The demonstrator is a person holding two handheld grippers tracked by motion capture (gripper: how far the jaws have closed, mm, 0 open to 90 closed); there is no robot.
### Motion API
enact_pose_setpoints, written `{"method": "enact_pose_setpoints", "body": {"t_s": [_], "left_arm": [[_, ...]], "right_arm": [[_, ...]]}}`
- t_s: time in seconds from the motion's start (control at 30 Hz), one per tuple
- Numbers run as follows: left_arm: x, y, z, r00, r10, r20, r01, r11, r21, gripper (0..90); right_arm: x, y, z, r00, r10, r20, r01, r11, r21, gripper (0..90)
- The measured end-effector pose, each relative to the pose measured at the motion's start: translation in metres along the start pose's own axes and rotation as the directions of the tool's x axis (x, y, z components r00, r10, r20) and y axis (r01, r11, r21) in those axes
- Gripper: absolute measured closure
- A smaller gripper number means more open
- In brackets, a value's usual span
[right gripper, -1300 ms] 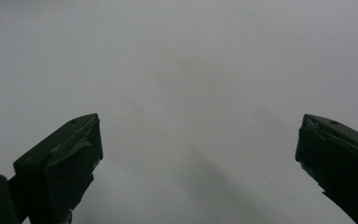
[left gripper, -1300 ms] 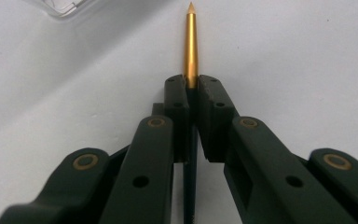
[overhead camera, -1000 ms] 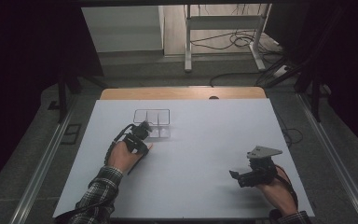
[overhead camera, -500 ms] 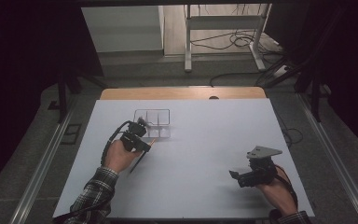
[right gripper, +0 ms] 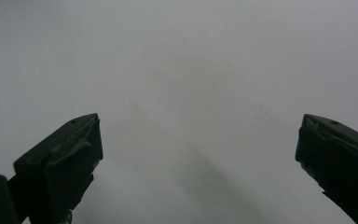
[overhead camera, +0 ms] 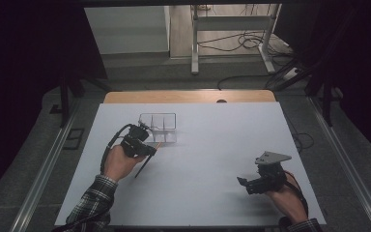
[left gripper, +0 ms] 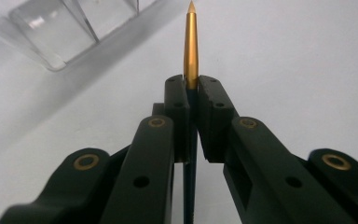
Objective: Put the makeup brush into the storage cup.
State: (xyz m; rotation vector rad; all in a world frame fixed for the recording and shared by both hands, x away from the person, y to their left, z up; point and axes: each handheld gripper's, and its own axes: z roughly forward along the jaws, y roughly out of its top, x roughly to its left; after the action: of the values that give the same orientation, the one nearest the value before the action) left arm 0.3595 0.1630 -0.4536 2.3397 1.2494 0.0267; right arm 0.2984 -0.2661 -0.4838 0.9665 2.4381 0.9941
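Left gripper (left gripper: 192, 88) clamping gold-tipped pen (left gripper: 190, 46), clear organizer (overhead camera: 158, 126) seen from above, right gripper (right gripper: 198, 140) gaping.

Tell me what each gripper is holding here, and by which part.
The left gripper is shut on a pen, clamped where the gold tip section meets the dark barrel. The right gripper stands open over the white table, holding nothing.

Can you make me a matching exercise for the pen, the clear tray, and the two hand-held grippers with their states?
Things:
1. pen
2. clear tray
3. left hand-held gripper
4. right hand-held gripper

States:
A. jaws wide apart, nothing between them
B. gold tip pointing away from the jaws
C. jaws closed on a thin shaft
D. sits on the white table, divided inside

Pairs: 1-B, 2-D, 3-C, 4-A
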Motion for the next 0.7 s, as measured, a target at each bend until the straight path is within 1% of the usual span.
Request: {"method": "enact_pose_setpoints", "body": {"t_s": [0.27, 0.4, 0.6, 0.7], "left_arm": [[0.002, -0.003, -0.014, 1.0, 0.004, 0.003, -0.004, 0.9982, -0.06, 83.9], [0.003, -0.004, -0.019, 1.0, 0.004, 0.001, -0.004, 0.9969, -0.078, 83.9], [0.003, -0.004, -0.025, 1.0, 0.003, -0.003, -0.004, 0.9937, -0.112, 83.8], [0.002, -0.004, -0.028, 0.9999, 0.005, -0.011, -0.006, 0.9915, -0.13, 83.9]], "right_arm": [[0.0, 0.0, 0.0, 1.0, -0.004, 0.0, 0.004, 1.0, 0.001, 0.7], [0.0, 0.0, 0.0, 1.0, 0.0, 0.0, 0.0, 1.0, 0.001, 0.7], [0.0, 0.0, 0.0, 1.0, -0.001, 0.0, 0.001, 1.0, 0.0, 0.7], [0.0, 0.0, 0.0, 1.0, -0.002, 0.001, 0.002, 1.0, 0.0, 0.7]]}}
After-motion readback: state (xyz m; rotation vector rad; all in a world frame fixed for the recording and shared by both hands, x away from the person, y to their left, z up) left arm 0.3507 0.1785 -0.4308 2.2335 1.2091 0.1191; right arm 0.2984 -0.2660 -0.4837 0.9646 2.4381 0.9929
